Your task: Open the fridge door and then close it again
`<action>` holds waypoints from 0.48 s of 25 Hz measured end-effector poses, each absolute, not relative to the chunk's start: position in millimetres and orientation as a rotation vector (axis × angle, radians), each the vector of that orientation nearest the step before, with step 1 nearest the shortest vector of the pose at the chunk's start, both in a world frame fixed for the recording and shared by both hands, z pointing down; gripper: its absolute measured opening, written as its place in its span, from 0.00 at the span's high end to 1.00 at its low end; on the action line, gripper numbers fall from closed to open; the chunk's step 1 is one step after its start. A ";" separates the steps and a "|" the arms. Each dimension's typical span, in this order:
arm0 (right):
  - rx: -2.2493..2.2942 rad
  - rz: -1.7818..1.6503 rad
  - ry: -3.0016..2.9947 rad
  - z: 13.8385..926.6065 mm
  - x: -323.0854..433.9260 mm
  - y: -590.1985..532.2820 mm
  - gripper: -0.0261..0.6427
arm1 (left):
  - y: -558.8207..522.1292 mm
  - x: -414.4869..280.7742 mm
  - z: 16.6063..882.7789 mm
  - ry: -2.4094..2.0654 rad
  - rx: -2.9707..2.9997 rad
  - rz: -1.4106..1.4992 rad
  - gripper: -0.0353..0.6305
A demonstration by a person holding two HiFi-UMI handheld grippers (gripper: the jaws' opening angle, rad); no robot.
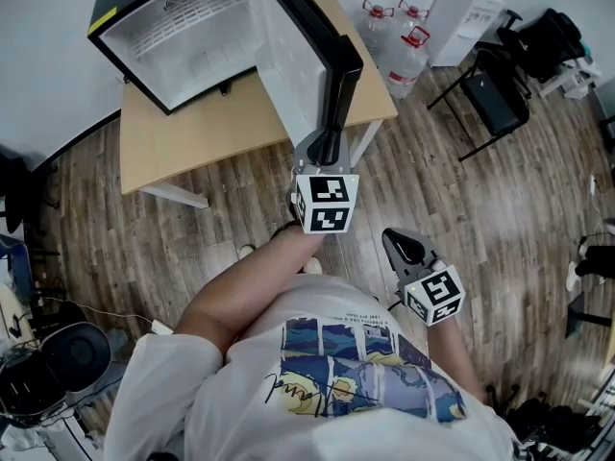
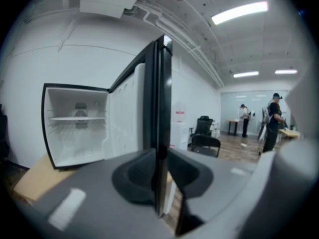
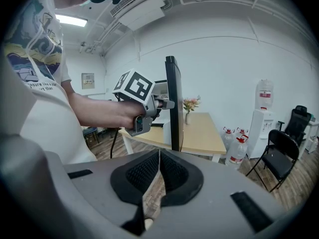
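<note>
Left gripper view: left gripper (image 2: pixel 160 153) fingers (image 2: pixel 134 176) pinch the stiff, probably easy-swinging fridge door (image 2: pixel 162 93) at its free edge; right gripper (image 3: pixel 158 152) fingers touch, empty.

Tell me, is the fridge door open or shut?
Open. The fridge door stands swung away from the fridge, whose white inside shows; the left hand-held gripper holds its edge.

The head view looked steeply down onto the fridge door (image 1: pixel 322 60) and worktop (image 1: pixel 183 147). The left gripper view sat right at that door's edge; the right gripper view, farther back, faced the same door edge-on.
</note>
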State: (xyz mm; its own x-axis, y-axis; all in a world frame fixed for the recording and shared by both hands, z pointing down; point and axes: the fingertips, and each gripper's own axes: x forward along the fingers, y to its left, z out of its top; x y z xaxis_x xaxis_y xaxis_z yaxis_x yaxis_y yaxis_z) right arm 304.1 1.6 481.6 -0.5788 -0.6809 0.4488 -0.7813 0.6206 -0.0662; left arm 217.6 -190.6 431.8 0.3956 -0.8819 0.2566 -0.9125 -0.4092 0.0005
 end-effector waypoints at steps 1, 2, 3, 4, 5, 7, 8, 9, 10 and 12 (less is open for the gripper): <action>1.165 0.363 -2.465 481.7 304.6 1.6 0.94 | -190.5 218.0 431.8 -1.621 2.503 0.326 0.82; 1.165 0.363 -2.465 481.7 304.9 1.6 0.94 | -190.4 218.4 431.8 -1.621 2.503 0.326 0.82; 1.164 0.362 -2.466 481.7 305.1 1.5 0.94 | -190.4 218.5 431.9 -1.621 2.503 0.326 0.82; 1.163 0.362 -2.466 481.7 305.0 1.5 0.94 | -190.1 218.5 432.1 -1.621 2.502 0.326 0.82; 1.163 0.362 -2.467 481.7 304.8 1.7 0.94 | -189.8 218.2 432.3 -1.621 2.502 0.326 0.82; 1.162 0.362 -2.468 481.8 304.5 1.9 0.94 | -189.4 217.8 432.6 -1.621 2.502 0.326 0.82; 1.162 0.362 -2.469 481.9 304.5 1.6 0.94 | -189.4 217.9 432.6 -1.621 2.503 0.325 0.82; 1.161 0.362 -2.469 482.0 304.8 1.2 0.94 | -189.6 218.1 432.6 -1.621 2.504 0.325 0.82; 1.159 0.362 -2.469 482.0 305.1 0.8 0.94 | -189.7 218.4 432.4 -1.621 2.505 0.326 0.82; 1.157 0.363 -2.470 481.9 305.2 0.1 0.94 | -189.6 218.4 432.0 -1.620 2.505 0.327 0.82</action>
